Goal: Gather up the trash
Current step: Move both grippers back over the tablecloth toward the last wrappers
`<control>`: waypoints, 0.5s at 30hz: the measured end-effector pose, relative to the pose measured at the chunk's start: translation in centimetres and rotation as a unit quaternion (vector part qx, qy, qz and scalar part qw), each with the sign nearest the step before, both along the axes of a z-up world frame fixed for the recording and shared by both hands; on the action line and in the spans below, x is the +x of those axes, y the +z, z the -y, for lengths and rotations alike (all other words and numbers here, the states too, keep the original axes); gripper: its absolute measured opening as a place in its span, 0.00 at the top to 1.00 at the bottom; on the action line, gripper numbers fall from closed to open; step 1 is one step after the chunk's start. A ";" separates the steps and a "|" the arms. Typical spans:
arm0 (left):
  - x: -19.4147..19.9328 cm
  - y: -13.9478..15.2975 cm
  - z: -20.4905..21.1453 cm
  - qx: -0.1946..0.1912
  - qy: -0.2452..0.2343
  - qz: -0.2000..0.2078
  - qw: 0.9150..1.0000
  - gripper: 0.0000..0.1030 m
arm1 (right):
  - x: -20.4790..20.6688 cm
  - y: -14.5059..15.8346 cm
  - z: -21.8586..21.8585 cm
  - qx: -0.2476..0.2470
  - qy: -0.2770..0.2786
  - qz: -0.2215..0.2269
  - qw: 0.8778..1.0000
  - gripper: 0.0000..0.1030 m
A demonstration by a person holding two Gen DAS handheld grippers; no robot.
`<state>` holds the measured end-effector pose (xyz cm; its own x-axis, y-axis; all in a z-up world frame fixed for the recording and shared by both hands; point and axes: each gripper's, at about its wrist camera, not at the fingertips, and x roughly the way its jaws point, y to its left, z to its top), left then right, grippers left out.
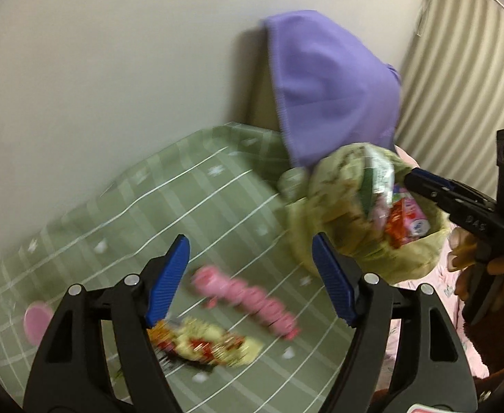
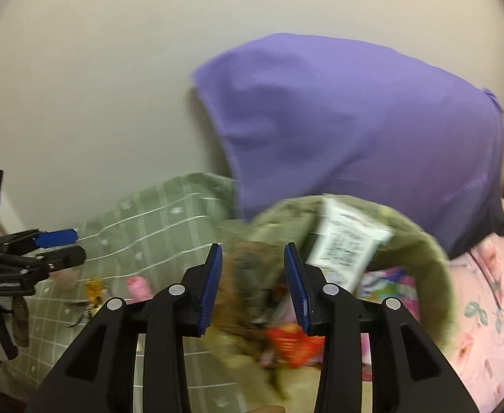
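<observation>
My left gripper (image 1: pixel 250 280) is open and empty above a green checked bedsheet (image 1: pixel 169 199). Under it lie a pink wrapper strip (image 1: pixel 248 301) and a yellow-red snack wrapper (image 1: pixel 205 342); a pink round lid (image 1: pixel 36 320) lies at the left. A green trash bag (image 1: pixel 341 206) stands to the right, with wrappers (image 1: pixel 405 222) inside. My right gripper (image 1: pixel 420 179) reaches in at the bag's rim. In the right wrist view my right gripper (image 2: pixel 253 275) is partly open around the bag's crumpled edge (image 2: pixel 248 275); the bag (image 2: pixel 434 275) holds a white packet (image 2: pixel 348 241) and an orange wrapper (image 2: pixel 291 342).
A purple cloth (image 1: pixel 331 86) hangs over something against the pale wall, just behind the bag. A pink floral quilt (image 2: pixel 485 309) lies to the right. A ribbed curtain or panel (image 1: pixel 465 69) is at the far right.
</observation>
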<state>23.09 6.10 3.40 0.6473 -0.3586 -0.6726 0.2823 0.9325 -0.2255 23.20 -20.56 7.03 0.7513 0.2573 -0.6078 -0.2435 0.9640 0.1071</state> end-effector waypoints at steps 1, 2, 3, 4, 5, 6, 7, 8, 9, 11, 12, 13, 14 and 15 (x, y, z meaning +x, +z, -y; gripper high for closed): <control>-0.4 -0.5 -1.4 -0.005 0.013 -0.006 1.000 0.32 | 0.0 -0.1 -1.0 0.000 0.016 -0.002 1.000 0.65; -0.7 -0.8 -2.4 -0.009 0.022 -0.011 1.000 0.32 | -0.1 -0.3 -1.9 -0.001 0.031 -0.004 1.000 0.65; -1.1 -1.4 -3.8 -0.017 0.035 -0.020 0.999 0.32 | -0.2 -0.5 -2.7 -0.002 0.045 -0.006 0.999 0.65; -1.5 -1.8 -4.9 -0.024 0.044 -0.026 0.998 0.32 | -0.3 -0.8 -3.7 -0.003 0.064 -0.011 0.998 0.65; -2.0 -2.5 -6.5 -0.036 0.061 -0.036 0.997 0.32 | -0.4 -1.2 -4.6 -0.003 0.082 -0.020 0.996 0.65; -2.3 -2.9 -7.4 -0.043 0.071 -0.042 0.996 0.32 | -0.5 -1.6 -5.3 -0.003 0.094 -0.026 0.995 0.65; -2.8 -3.4 -8.7 -0.052 0.084 -0.047 0.994 0.32 | -0.6 -2.4 -6.3 -0.001 0.112 -0.038 0.993 0.65; -3.1 -3.6 -9.4 -0.058 0.093 -0.048 0.993 0.32 | -0.7 -2.9 -7.0 0.001 0.125 -0.047 0.991 0.65; -3.6 -3.9 -10.5 -0.067 0.106 -0.049 0.991 0.32 | -0.9 -3.5 -7.7 0.002 0.138 -0.054 0.989 0.65; -4.8 -4.4 -12.3 -0.084 0.128 -0.049 0.987 0.32 | -1.2 -5.1 -9.6 0.003 0.176 -0.076 0.981 0.65; -5.2 -4.5 -12.8 -0.086 0.137 -0.049 0.986 0.32 | -1.3 -5.8 -10.6 0.006 0.194 -0.085 0.977 0.65; -5.8 -4.7 -13.5 -0.087 0.149 -0.050 0.984 0.32 | -1.4 -6.8 -11.6 0.012 0.219 -0.098 0.971 0.65; -6.3 -4.9 -14.1 -0.085 0.158 -0.053 0.982 0.32 | -1.3 -7.8 -12.6 0.015 0.239 -0.111 0.964 0.65; -6.7 -5.1 -14.4 -0.083 0.163 -0.056 0.982 0.32 | -1.4 -8.6 -13.4 0.013 0.253 -0.119 0.960 0.65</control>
<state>16.39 20.53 -1.66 0.6706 -0.2554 -0.6965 -0.0599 0.9172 -0.3939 21.82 -7.16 -1.55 0.3671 0.5707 -0.7346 -0.6453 0.7250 0.2408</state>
